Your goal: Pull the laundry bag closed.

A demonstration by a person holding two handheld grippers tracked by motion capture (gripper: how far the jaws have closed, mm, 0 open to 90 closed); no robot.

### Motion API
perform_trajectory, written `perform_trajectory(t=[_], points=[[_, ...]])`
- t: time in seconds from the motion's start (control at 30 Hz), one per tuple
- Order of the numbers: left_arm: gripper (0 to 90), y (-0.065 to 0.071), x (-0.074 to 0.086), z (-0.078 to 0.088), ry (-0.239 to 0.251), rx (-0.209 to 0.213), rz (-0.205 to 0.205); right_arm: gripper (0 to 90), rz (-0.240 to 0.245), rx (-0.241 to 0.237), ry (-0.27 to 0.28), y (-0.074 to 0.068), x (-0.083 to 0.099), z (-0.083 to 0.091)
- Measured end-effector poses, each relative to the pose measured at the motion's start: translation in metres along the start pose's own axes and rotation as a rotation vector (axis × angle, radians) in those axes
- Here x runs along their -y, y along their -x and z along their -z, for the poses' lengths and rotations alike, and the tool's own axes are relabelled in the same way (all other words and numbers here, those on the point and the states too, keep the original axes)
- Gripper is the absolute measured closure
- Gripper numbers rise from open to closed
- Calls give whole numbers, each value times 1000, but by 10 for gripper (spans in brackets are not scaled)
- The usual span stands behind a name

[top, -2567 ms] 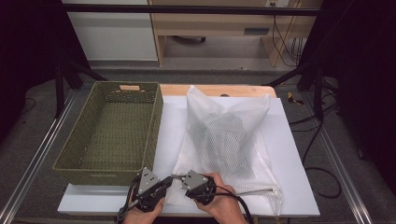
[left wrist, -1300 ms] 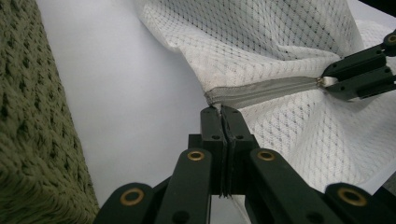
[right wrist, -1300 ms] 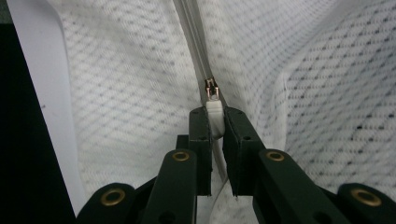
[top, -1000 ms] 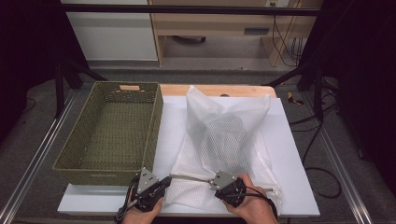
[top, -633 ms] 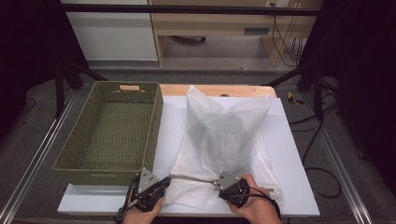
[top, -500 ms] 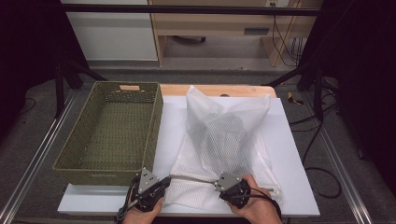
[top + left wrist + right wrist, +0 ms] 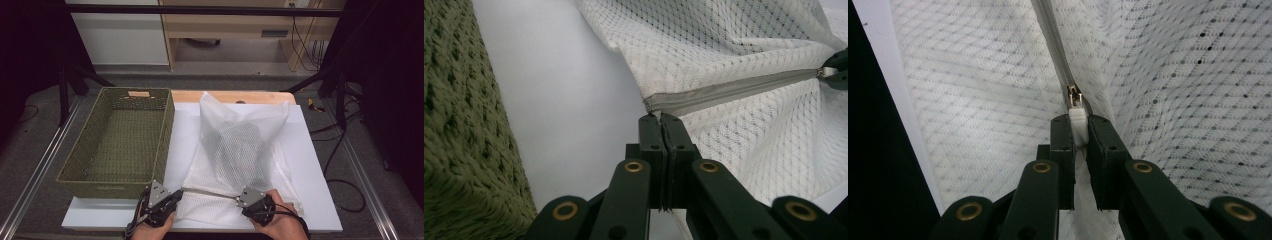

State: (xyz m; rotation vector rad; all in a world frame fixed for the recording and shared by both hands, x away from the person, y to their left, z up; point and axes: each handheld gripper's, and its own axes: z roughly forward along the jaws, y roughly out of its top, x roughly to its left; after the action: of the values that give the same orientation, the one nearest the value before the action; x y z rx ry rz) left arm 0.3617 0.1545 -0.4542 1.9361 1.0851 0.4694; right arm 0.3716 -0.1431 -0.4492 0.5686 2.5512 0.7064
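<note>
A white mesh laundry bag (image 7: 240, 150) lies on the white table, bulging with a dark item inside. Its grey zipper (image 7: 207, 192) runs along the near edge between both hands. My left gripper (image 7: 172, 196) is shut on the bag's left corner at the zipper's end (image 7: 651, 106). My right gripper (image 7: 240, 199) is shut on the white zipper pull (image 7: 1077, 122), whose metal slider (image 7: 1074, 95) sits just past the jaws. In the left gripper view the zipper (image 7: 729, 90) stretches taut to the right gripper (image 7: 836, 70).
An olive woven basket (image 7: 117, 145) stands left of the bag, its wall (image 7: 459, 140) close beside my left gripper. The white board's near edge (image 7: 200, 225) lies just under both hands. Black cables trail off the table's right side.
The right gripper has slid rightward along the zipper, away from the left gripper, which has stayed put. In the last half second nothing visibly moved.
</note>
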Motion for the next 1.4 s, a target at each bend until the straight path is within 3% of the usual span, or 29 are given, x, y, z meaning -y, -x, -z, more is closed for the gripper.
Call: perform_trajectory(t=[0.57,1.4], points=[[890,-1,0,0,-1,2,1,822,-19,16,-33,2,19,7],[890,2,3,-4,-19,-6,-12,821,-54,19,-56,28,51,23]])
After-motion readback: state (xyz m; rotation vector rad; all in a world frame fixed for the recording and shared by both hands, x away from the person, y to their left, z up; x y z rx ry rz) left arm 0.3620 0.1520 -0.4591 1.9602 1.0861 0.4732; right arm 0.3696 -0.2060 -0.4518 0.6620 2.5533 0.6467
